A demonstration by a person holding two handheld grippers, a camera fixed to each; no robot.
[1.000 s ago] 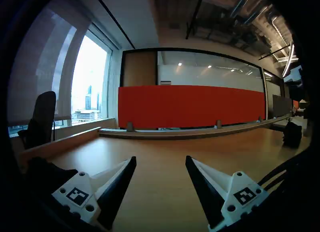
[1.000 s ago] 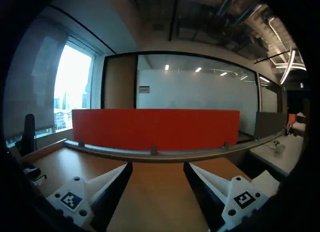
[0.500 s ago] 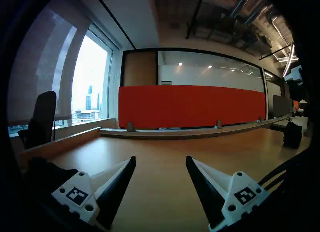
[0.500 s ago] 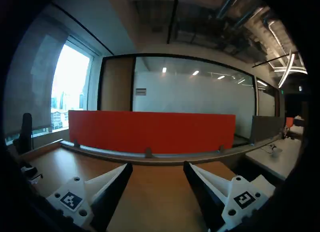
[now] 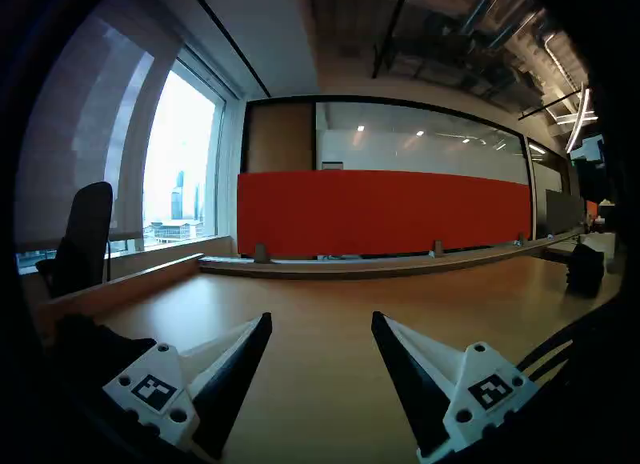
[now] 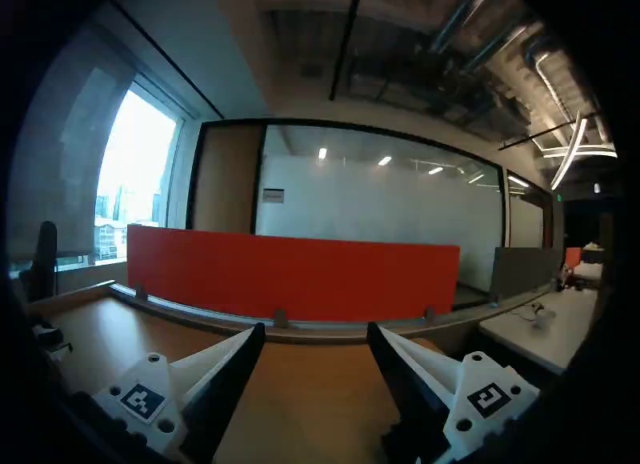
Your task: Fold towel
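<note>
Over the wooden counter (image 5: 320,282), both pointing toward the red partition (image 5: 384,212) at its far edge, the left tool (image 5: 321,316) and the right tool (image 6: 314,328) have their fingers spread apart.

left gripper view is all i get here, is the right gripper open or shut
observer: open. the right gripper has its fingers spread apart with nothing between them.
operator: whats under it
observer: bare wooden desk, and the red divider stands straight ahead of it.
operator: anything off to its right
observer: a white desk beside the wooden one, with something small on it, too blurred to name.
</note>
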